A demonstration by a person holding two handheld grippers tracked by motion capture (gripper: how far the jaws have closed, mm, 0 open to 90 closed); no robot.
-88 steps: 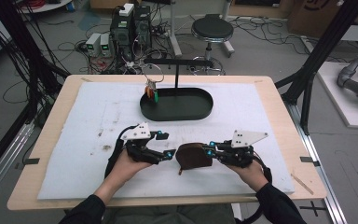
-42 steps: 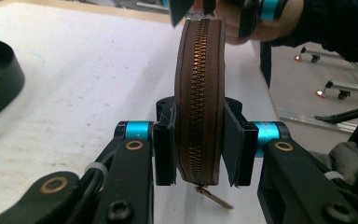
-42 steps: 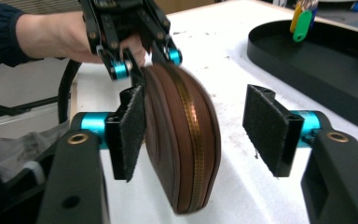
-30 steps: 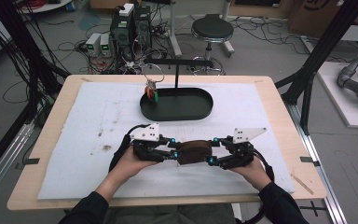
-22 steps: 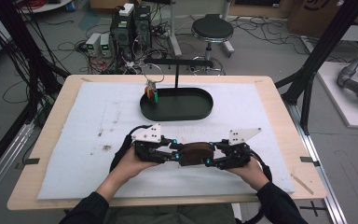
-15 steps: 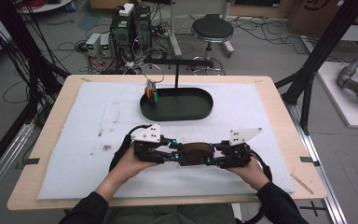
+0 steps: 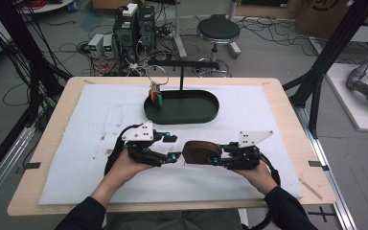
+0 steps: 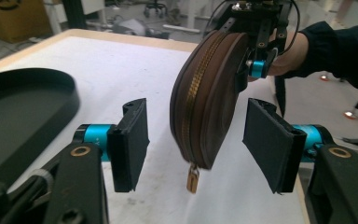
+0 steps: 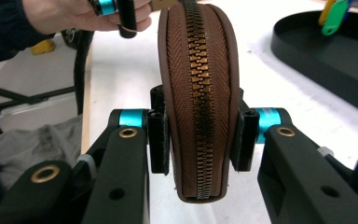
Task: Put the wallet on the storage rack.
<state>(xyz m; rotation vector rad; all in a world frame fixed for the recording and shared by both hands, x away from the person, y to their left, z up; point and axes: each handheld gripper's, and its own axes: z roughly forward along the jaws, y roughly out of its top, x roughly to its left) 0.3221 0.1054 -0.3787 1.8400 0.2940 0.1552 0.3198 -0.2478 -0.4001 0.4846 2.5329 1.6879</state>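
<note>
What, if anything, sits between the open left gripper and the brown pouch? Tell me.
Nothing visible does. In the left gripper view the left gripper is open, one jaw on each side of the brown pouch, with bare gaps to both pads. The right gripper clamps the pouch from its far end and leaves that approach free.
</note>
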